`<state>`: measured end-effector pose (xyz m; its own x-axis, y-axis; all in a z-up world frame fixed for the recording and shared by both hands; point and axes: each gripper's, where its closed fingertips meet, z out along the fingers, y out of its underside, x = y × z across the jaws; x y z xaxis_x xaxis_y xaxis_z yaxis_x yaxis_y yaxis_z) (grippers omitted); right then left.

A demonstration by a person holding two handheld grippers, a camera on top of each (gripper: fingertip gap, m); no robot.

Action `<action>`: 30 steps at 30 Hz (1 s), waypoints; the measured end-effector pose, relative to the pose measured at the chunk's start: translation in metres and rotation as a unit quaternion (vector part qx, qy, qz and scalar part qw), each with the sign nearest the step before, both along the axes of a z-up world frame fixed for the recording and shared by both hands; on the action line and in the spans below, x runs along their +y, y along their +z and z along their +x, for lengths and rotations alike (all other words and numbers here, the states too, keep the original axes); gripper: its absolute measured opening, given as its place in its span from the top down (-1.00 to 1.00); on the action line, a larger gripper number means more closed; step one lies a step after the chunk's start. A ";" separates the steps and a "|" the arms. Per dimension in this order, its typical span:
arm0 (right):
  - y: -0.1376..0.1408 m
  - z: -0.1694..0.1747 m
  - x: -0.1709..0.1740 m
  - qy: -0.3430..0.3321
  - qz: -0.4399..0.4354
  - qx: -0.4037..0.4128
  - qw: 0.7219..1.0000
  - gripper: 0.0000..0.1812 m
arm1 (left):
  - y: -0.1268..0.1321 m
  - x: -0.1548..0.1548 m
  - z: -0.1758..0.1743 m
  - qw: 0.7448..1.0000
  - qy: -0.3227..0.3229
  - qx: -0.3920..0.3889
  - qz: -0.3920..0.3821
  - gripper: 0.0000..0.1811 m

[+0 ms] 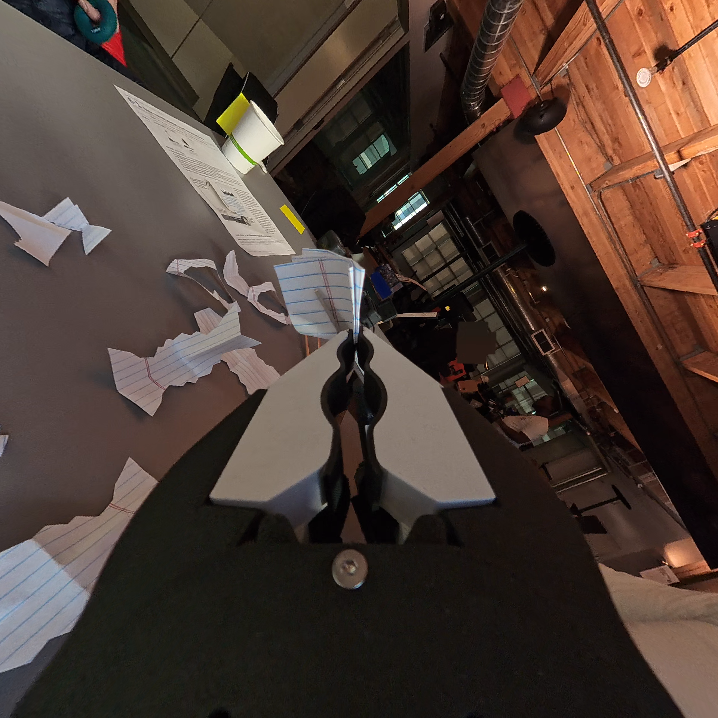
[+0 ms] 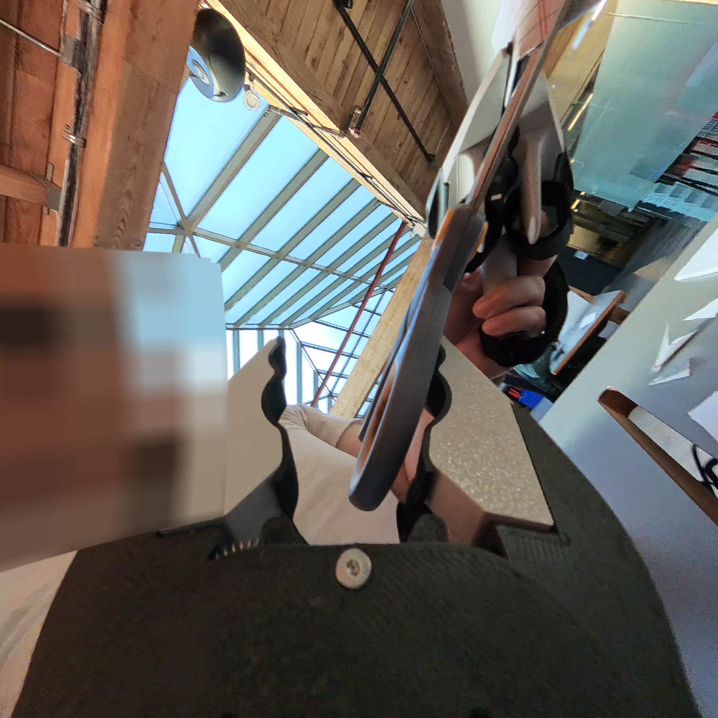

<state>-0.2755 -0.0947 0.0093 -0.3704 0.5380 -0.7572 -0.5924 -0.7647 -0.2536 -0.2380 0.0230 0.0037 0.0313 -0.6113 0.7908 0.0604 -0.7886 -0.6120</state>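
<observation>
In the left wrist view my left gripper (image 1: 355,338) is shut on a folded piece of lined paper (image 1: 318,295), held in the air beside the grey table (image 1: 77,136). Torn lined scraps (image 1: 182,361) lie on the table just to its left. In the right wrist view my right gripper (image 2: 361,361) is open and points up towards a skylight (image 2: 252,194). The left gripper's dark body (image 2: 412,349), held by a hand (image 2: 505,307), passes between the open jaws close to the right finger (image 2: 474,427). Lined paper (image 2: 520,19) shows blurred at its far end.
A printed sheet (image 1: 206,171), a white paper cup (image 1: 252,136) with a yellow card and a yellow strip (image 1: 292,218) lie near the table's far edge. A large lined sheet (image 1: 46,582) lies nearest. Paper scraps (image 2: 672,349) show on the table at right. The gap from one gripper's tips to the other's is roughly 12 cm.
</observation>
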 end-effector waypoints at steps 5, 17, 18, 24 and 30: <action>-0.030 0.002 0.008 -0.025 -0.016 -0.155 0.987 0.63 | 0.001 -0.001 -0.003 1.000 -0.003 0.001 0.012 1.00; -0.084 0.016 0.009 -0.070 -0.023 -0.417 0.906 0.87 | -0.009 0.001 -0.014 0.997 -0.044 -0.026 -0.054 1.00; -0.088 0.017 0.006 -0.063 -0.030 -0.427 0.902 0.87 | -0.012 0.004 -0.016 0.998 -0.037 -0.022 -0.052 1.00; -0.111 0.031 -0.023 -0.048 -0.077 -0.485 0.870 0.86 | -0.070 0.004 -0.013 0.984 -0.093 0.097 -0.115 1.00; -0.110 0.053 -0.046 -0.075 -0.123 -0.445 0.884 0.87 | -0.127 -0.006 -0.004 0.959 -0.118 0.239 -0.095 0.93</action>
